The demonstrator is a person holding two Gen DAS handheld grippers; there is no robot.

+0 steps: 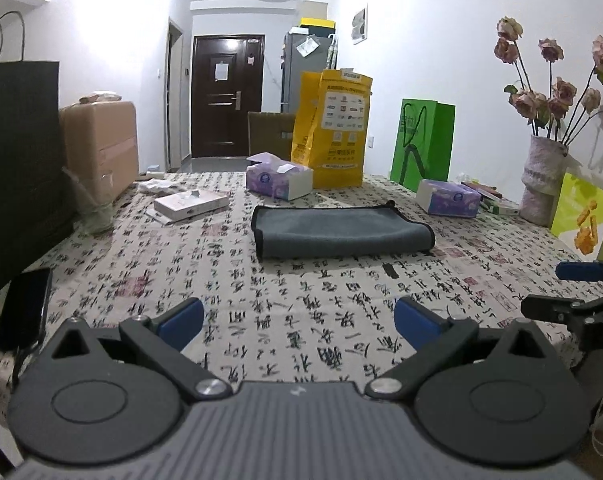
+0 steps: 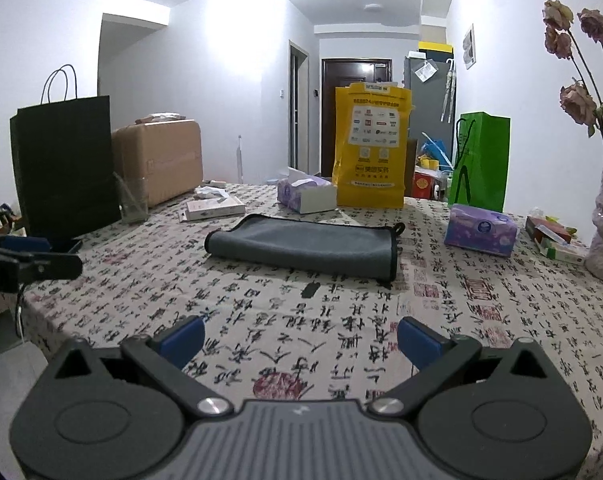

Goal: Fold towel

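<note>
The grey towel (image 1: pixel 343 232) lies folded flat on the table (image 1: pixel 301 300), just in front of the yellow bag (image 1: pixel 333 128), with a tissue box (image 1: pixel 279 176) behind its left end and another (image 1: pixel 448 197) off its right end. Both claws hover near the table's front edge, well short of the towel. The left claw (image 1: pixel 299 322) is spread wide, holding nothing; the right claw (image 2: pixel 300 342) likewise gapes empty. A small dark thing (image 2: pixel 310 289), perhaps a tag, lies near the towel's front edge.
</note>
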